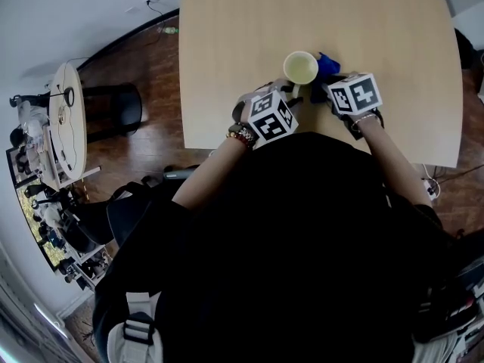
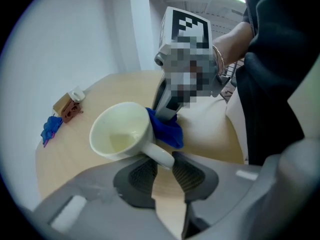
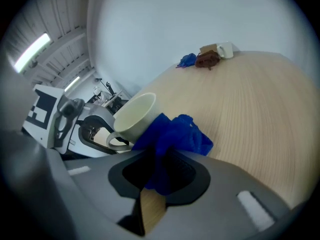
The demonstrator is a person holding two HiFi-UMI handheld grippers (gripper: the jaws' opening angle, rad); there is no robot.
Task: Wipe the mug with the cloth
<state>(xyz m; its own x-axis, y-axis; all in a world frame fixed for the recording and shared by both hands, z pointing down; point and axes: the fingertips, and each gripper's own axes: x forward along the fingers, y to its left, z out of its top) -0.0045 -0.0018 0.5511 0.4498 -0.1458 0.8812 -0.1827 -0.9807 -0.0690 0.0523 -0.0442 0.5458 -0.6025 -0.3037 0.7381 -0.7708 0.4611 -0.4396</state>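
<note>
A cream mug stands on the light wooden table near its front edge, with its handle pointing at me. My left gripper is open; the handle lies in the gap between its dark pads and is not squeezed. My right gripper is shut on a bunched blue cloth. The cloth rests against the mug's right side. In the head view both marker cubes sit just in front of the mug, and the cloth shows to its right.
A small brown and white object and a small blue item lie at the table's far edge. Left of the table are wooden floor, a black stool and a cluttered round side table.
</note>
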